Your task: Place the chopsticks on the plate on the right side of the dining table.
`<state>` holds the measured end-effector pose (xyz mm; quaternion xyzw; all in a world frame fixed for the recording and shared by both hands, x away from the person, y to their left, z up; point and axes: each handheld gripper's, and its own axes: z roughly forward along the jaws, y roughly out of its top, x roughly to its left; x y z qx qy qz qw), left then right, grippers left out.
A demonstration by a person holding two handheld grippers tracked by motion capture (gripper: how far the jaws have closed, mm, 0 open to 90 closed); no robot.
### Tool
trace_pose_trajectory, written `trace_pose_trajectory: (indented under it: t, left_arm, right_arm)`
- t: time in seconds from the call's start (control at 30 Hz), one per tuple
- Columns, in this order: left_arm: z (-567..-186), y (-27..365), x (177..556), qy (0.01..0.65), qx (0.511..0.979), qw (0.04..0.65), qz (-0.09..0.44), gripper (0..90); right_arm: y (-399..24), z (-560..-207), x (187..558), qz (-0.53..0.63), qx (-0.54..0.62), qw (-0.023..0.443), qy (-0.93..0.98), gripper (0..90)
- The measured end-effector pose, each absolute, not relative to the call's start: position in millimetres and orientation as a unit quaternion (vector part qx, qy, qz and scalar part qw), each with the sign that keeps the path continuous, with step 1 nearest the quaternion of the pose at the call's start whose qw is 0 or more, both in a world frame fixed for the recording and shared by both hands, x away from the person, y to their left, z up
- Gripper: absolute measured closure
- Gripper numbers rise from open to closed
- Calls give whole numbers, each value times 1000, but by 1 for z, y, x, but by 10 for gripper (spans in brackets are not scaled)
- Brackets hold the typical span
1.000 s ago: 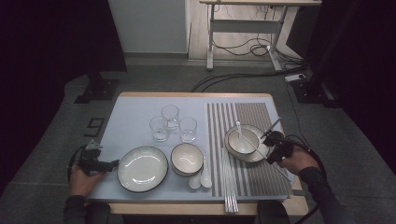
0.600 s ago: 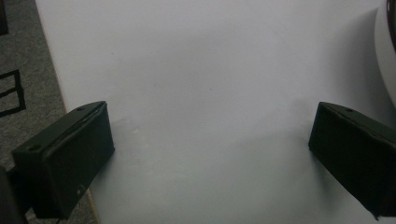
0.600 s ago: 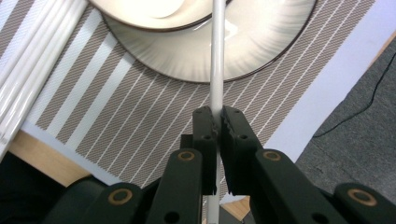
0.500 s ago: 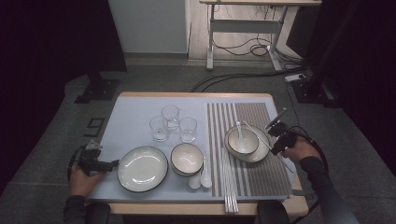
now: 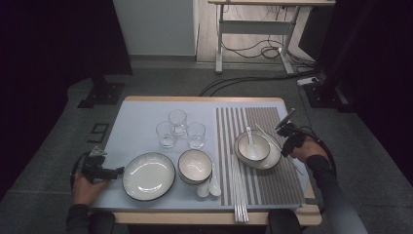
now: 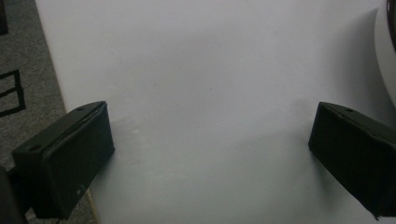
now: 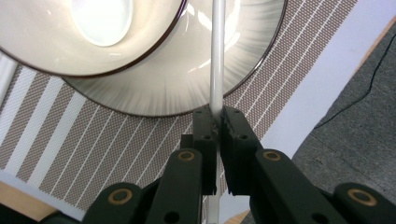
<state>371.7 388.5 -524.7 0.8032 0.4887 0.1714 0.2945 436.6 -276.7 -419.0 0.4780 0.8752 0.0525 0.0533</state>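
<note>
The right gripper (image 7: 217,122) is clamped tight on a thin white chopstick (image 7: 217,60), which runs up between the jaws and crosses the rim of the plate (image 7: 243,70) that carries a bowl (image 7: 100,28). In the high view the right gripper (image 5: 291,138) sits at the plate's right edge on the striped mat (image 5: 272,180), and the stick seems to lean across the plate, though it is thin there and hard to follow. The step in hand looks like placing the chopstick beside or on that setting; next it likely needs lowering until it rests steady before the jaws let go. The left gripper (image 5: 100,170) rests at the table's left edge near the empty plate (image 5: 148,175), its jaws wide apart with nothing between them. Compared with a second ago, the right hand has drawn away from the bowl toward the mat's right edge; the left has stayed put.
</note>
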Motion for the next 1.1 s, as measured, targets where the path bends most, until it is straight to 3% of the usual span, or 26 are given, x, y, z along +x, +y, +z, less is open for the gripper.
trace_pose_trajectory:
  t: [1.1]
  left_arm:
    - [-525, 389, 372, 488, 803, 294, 172, 0]
  right_arm:
    - [-256, -457, 458, 48, 453, 30, 890, 845]
